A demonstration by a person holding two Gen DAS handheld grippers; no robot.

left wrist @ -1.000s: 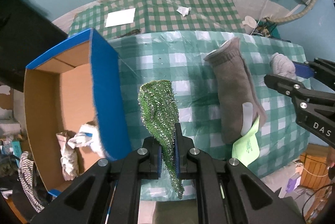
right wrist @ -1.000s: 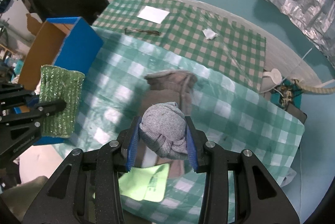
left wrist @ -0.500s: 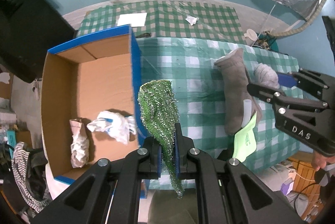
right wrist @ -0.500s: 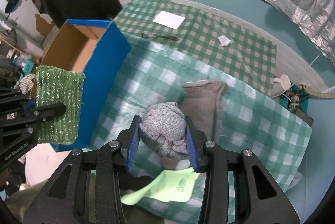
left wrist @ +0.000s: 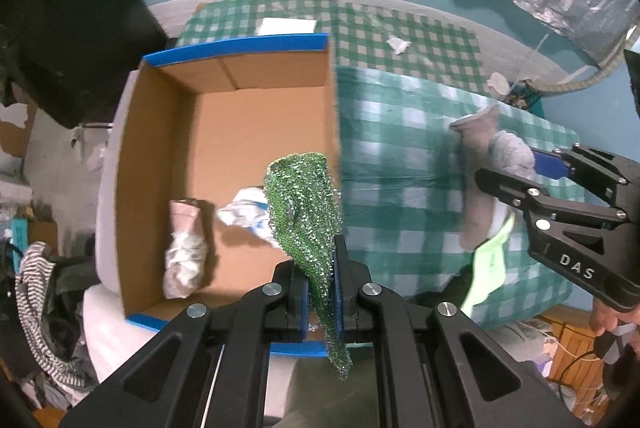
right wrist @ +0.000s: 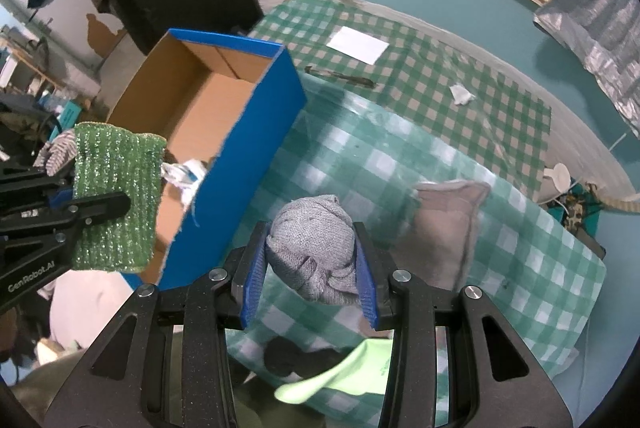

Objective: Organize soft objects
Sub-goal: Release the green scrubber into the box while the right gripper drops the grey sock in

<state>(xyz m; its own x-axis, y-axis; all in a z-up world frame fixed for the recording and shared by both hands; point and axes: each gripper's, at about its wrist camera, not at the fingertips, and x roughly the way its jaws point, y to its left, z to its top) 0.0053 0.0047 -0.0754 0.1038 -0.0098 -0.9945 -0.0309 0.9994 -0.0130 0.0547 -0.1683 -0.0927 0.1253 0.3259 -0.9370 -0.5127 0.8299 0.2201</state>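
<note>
My left gripper is shut on a sparkly green cloth and holds it in the air over the right wall of an open cardboard box with blue outer sides. The cloth also shows in the right wrist view. My right gripper is shut on a grey balled-up sock, held above the checked tablecloth. The sock also shows in the left wrist view. A grey-brown flat pillow lies on the table beyond the sock.
Inside the box lie a crumpled white-and-blue bag and a pale crumpled wrap. A light green paper hangs at the table's near edge. White paper, a dark stick and a paper scrap lie on the far table.
Both grippers have risen and moved left towards the box. The green cloth went from over the table to over the box's right wall. The sock moved left off the pillow.
</note>
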